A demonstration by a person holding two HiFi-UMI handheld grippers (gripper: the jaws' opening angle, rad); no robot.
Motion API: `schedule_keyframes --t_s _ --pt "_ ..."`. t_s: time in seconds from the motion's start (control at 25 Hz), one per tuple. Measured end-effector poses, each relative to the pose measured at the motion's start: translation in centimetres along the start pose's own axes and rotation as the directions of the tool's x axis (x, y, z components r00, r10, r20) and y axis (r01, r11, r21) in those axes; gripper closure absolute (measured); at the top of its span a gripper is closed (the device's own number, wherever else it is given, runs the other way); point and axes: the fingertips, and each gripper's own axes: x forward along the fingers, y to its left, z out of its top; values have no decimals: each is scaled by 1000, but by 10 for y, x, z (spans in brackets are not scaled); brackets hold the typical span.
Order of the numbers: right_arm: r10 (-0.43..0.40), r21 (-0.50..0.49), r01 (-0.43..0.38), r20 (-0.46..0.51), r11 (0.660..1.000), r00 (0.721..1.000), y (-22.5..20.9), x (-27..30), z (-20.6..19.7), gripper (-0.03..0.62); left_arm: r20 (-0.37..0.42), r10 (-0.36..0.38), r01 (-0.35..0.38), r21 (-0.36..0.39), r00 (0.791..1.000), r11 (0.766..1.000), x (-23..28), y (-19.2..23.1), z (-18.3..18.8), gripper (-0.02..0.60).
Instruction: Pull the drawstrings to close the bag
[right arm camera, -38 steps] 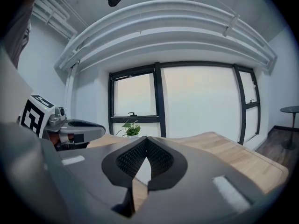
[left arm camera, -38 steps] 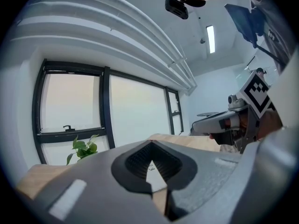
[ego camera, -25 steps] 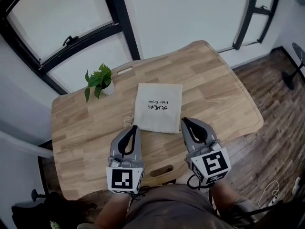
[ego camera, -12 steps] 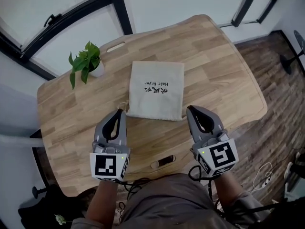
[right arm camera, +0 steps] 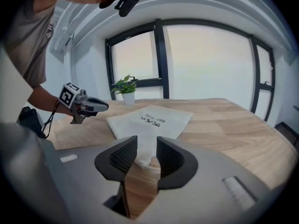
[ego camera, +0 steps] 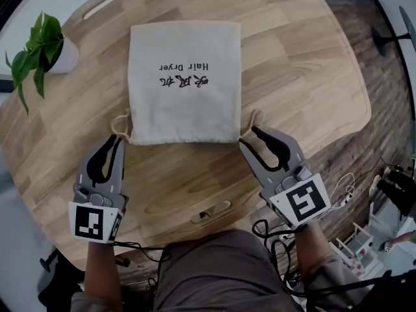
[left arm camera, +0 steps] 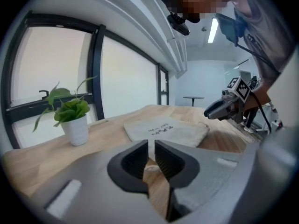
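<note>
Bag on table centre, potted plant to its left.

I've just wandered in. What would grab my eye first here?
A pale cloth bag with dark print lies flat in the middle of the wooden table, a small potted plant at the far left edge. Nearer the person, two grey hand-held grippers point at its near corners: the left gripper with jaws slightly apart, the right gripper whose jaws have just been opening, a cord loop showing in the gap, unpinched.
</note>
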Motion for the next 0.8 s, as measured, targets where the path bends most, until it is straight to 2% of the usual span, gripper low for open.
schedule_keyframes --t_s 0.12,0.24,0.36,0.48,0.52,0.6,0.68,0.72,0.8 --pt "47 -66 -48 -18 997 999 5 10 -19 405 -24 -47 47 26 999 999 7 6 -20 489" --pt "59 -153 -71 -79 986 995 3 14 -33 390 -87 -116 121 58 989 991 10 5 -41 440" --pt "64 -229 -98 -152 969 986 2 15 -42 387 -139 -192 206 93 972 974 15 -1 -53 434" --pt "71 -244 -123 -212 962 975 3 16 -48 387 -176 -237 260 121 956 958 19 -1 -57 433" --pt "75 -251 -136 -236 959 969 3 16 -51 387 -198 -262 295 167 945 941 19 -2 -59 433" --pt "82 -277 -166 -291 946 953 4 13 -57 387 -270 -306 378 279 913 882 18 -6 -64 434" --pt "80 -308 -190 -336 932 939 6 11 -64 387 -334 -320 429 333 886 840 16 -10 -70 434" --pt "76 -322 -197 -351 926 933 7 10 -67 385 -352 -323 443 345 878 827 16 -11 -73 433" --pt "65 -348 -202 -368 915 927 7 11 -69 385 -360 -330 454 347 873 821 16 -13 -77 434"
